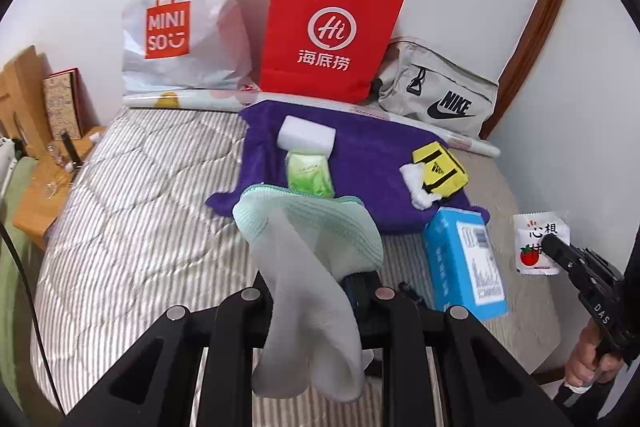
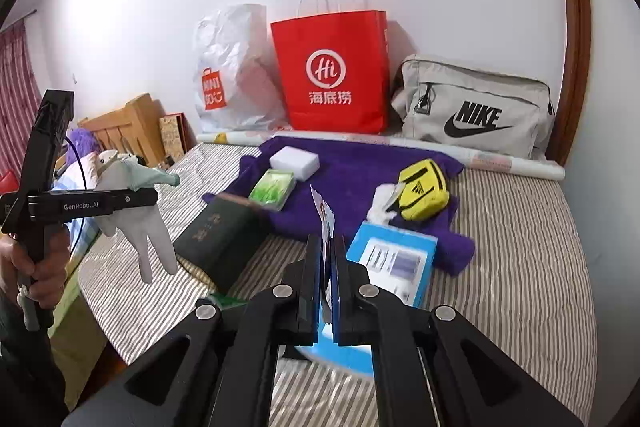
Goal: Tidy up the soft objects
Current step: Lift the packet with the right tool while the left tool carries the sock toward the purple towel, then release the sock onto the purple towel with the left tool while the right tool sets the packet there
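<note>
The left gripper (image 1: 360,287) holds a pale grey-and-mint glove (image 1: 308,287), its jaws closed on the cuff end so that the fingers of the glove dangle down towards the camera. In the right wrist view the same glove (image 2: 136,227) hangs in the air at the far left, above the near edge of the striped bed (image 2: 520,247), with a hand (image 2: 36,267) wrapped round the gripper's handle.

The right gripper (image 2: 328,267) has its jaws shut on a thin white sachet (image 2: 322,215), seen edge-on here; from the left wrist view its printed face shows (a red tomato and some characters), with the sachet (image 1: 538,243) at the gripper's tip on the right.

On the bed lies a purple towel (image 2: 360,167), spread against the far side. On it sit a white sponge block (image 2: 295,163), a green tissue pack (image 2: 272,189) just nearer, a yellow pouch (image 2: 424,195) towards the right and a crumpled white tissue (image 2: 384,203) touching the pouch. A blue box (image 2: 394,259) overlaps the towel's near edge, and a dark green box (image 2: 220,243) lies to the left of the jaws.

Along the far wall stand a white plastic bag (image 2: 232,75), a red paper bag (image 2: 332,71) and a grey sports bag (image 2: 476,111), with a roll of printed paper (image 2: 516,163) lying before them.
</note>
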A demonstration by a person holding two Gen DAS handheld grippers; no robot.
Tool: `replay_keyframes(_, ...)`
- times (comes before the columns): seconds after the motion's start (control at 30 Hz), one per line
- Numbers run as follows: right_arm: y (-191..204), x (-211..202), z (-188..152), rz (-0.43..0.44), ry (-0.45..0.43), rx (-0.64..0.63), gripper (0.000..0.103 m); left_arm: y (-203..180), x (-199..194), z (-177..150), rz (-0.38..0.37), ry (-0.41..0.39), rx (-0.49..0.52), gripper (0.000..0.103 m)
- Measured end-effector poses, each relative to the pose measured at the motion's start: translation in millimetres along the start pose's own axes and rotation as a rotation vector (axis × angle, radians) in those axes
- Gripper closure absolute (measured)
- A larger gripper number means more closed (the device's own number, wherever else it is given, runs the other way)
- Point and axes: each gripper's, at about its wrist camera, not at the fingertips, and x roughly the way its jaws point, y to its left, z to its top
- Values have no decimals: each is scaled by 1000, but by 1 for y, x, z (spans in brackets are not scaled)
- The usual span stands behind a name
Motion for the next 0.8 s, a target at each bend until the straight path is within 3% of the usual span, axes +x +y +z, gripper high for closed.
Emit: replay_keyframes(0.8,-43,83,54,-14,17,20,99,-31,87,76,-48,42,54,83)
